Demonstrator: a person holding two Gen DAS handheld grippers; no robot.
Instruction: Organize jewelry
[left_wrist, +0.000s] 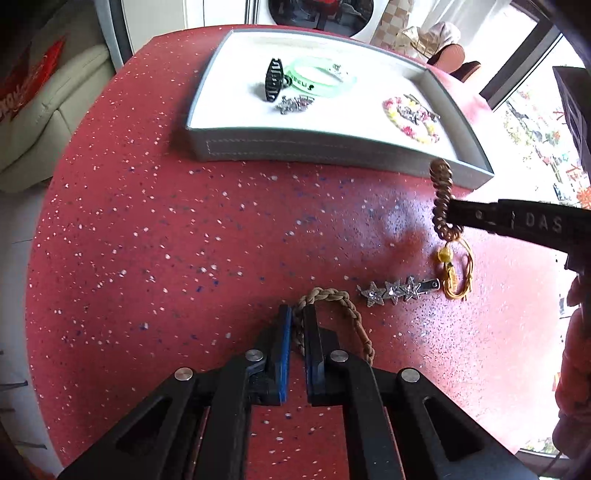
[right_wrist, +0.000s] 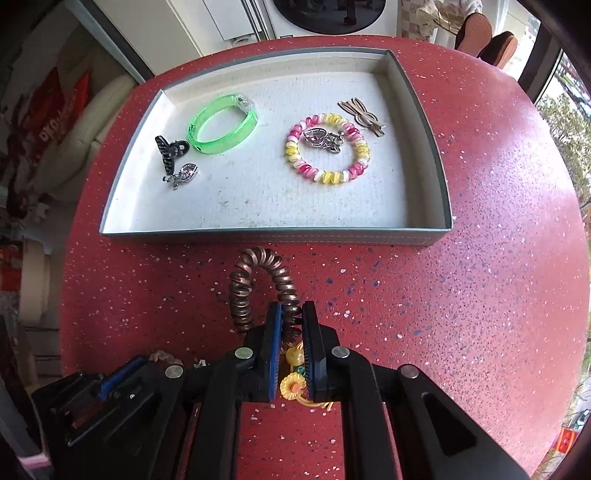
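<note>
With both tongs pinching, my left gripper held the tan braided bracelet low in frame; my right gripper clamped the copper spiral hair tie. Best carried high over the tray's near wall, then released onto bare lining at centre.

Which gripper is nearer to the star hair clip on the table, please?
Left. The left gripper grips a braided band just beside the star clip; the right gripper hangs above and past it, holding a coil band.
</note>
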